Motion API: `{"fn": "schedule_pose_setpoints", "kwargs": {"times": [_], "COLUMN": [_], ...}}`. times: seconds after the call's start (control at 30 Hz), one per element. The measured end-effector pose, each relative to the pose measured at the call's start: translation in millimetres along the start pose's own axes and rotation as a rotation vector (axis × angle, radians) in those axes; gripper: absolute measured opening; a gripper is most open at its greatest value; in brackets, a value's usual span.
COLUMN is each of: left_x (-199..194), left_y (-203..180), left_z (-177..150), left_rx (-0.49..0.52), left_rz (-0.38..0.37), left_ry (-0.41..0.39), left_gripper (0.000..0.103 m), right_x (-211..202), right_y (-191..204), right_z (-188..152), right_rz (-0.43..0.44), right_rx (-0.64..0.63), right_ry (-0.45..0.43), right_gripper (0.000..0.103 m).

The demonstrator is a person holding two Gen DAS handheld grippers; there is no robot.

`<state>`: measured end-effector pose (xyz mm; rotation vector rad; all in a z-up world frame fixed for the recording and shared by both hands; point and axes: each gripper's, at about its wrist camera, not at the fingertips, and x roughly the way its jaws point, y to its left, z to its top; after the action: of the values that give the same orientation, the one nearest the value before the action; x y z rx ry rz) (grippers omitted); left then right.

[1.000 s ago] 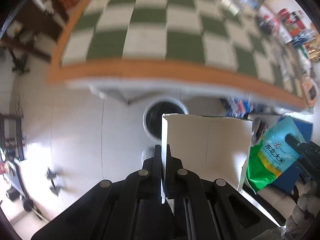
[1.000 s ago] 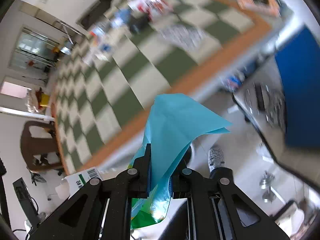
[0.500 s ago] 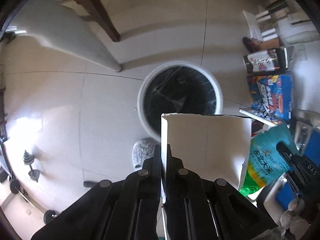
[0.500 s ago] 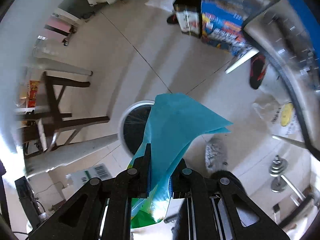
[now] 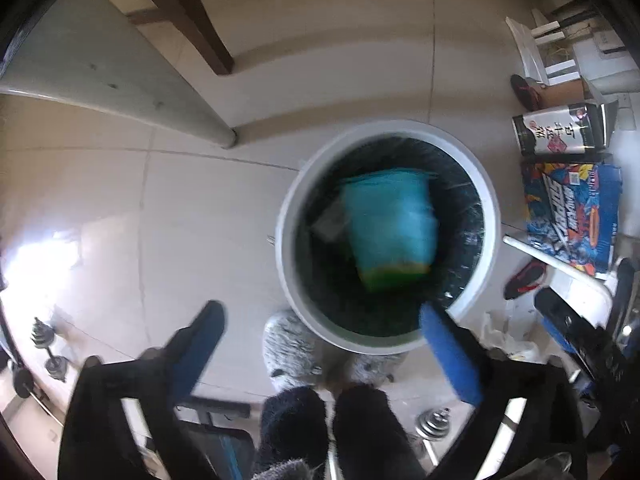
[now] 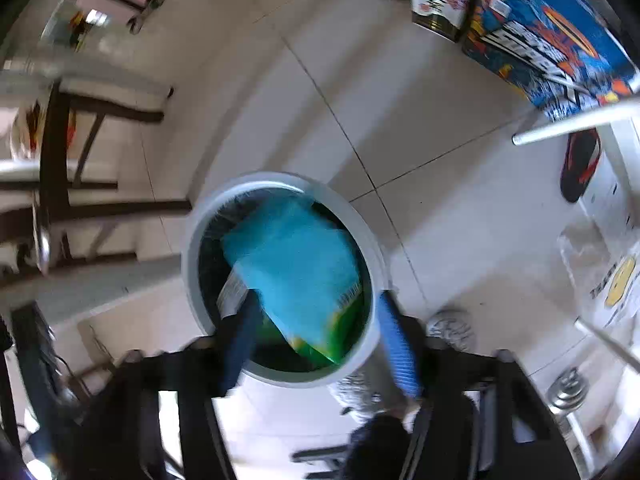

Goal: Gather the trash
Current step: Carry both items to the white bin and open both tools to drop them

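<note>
A round white trash bin [image 5: 490, 216] with a black liner stands on the tiled floor below me. A blue and green plastic bag [image 5: 390, 226] lies inside it, blurred. It also shows in the right wrist view [image 6: 298, 272], inside the bin [image 6: 191, 264], over a pale carton [image 6: 232, 294] at the bin's left side. My left gripper [image 5: 326, 350] is open and empty above the bin's near rim. My right gripper [image 6: 320, 344] is open and empty over the bin's near rim.
A grey table leg [image 5: 120, 88] and a dark wooden leg [image 5: 180, 8] stand left of the bin. Colourful boxes [image 5: 572, 212] and a dark carton [image 5: 556, 130] lie to the right. My grey slippers [image 5: 290, 350] are at the bin's near side. Dumbbells [image 5: 48, 352] lie on the floor.
Both grippers have opened. The white carton left my left gripper and the blue-green bag left my right gripper; both now lie in the bin.
</note>
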<state>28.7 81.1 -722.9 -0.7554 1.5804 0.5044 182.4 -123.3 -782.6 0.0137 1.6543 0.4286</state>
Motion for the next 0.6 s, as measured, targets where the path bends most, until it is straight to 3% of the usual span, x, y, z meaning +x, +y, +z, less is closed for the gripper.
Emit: {"fn": "schedule_pose_setpoints", "kwargs": {"times": [0.1, 0.23, 0.6], "left_x": [-11, -24, -76], "left_y": [1, 1, -9], "left_z": [-5, -16, -56], "left_rx": [0.041, 0.080, 0.074], "left_rz": [0.074, 0.138, 0.149], "left_ry": [-0.045, -0.065, -0.091], "left_gripper": [0.103, 0.103, 0.103], "right_x": [-5, -18, -76], "right_y": [13, 33, 51], "right_z": [-8, -22, -45], "right_rz": [-0.098, -0.218, -0.254], "right_rx": [-0.117, -0.263, -0.311], "right_ry": [-0.009, -0.034, -0.058], "right_gripper": [0.103, 0.103, 0.103]}}
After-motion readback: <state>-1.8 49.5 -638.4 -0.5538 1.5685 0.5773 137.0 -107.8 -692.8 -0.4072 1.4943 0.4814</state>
